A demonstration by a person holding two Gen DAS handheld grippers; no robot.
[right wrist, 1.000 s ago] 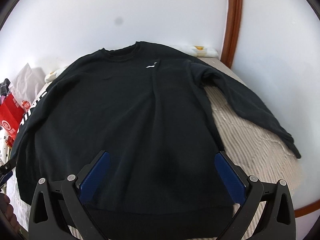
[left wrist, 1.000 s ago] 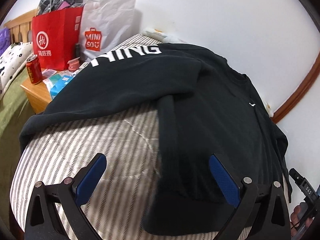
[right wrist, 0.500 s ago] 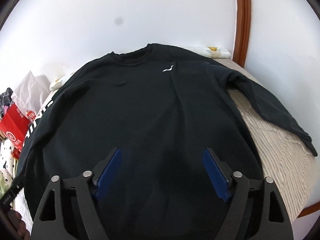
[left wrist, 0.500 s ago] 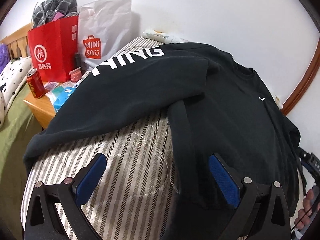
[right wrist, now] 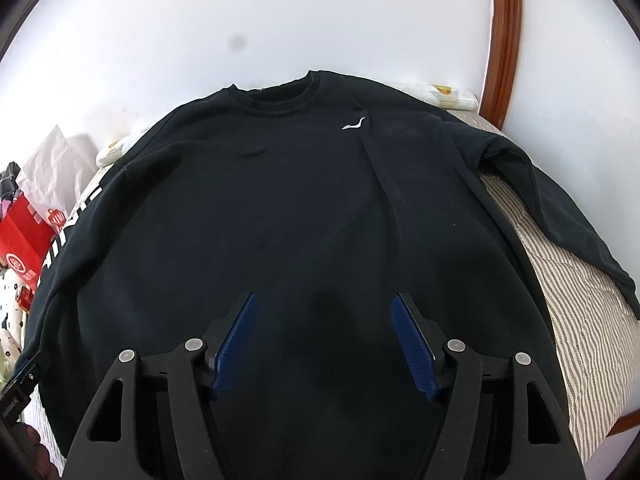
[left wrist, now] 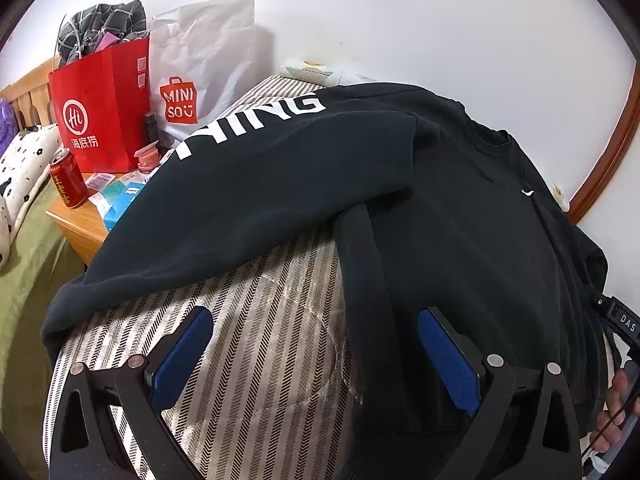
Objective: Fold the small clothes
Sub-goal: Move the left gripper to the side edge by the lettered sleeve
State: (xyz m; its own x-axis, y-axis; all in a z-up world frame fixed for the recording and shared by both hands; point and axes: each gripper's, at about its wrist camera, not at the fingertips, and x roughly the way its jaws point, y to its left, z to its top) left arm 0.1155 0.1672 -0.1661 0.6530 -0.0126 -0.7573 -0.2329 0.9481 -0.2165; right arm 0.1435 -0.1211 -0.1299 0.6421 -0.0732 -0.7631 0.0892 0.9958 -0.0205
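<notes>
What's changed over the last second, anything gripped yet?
The right gripper has moved in over the sweatshirt body and its jaws are closing, with nothing pinched yet. The left gripper stays wide open by the sweatshirt's side edge. The sweatshirt lies flat as before.

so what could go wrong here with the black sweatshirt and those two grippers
1. The right gripper is closing over the flat body of the black sweatshirt; it may pinch both layers or slip off.
2. The lettered sleeve overhangs the bedside table; dragging it could topple the red can.
</notes>
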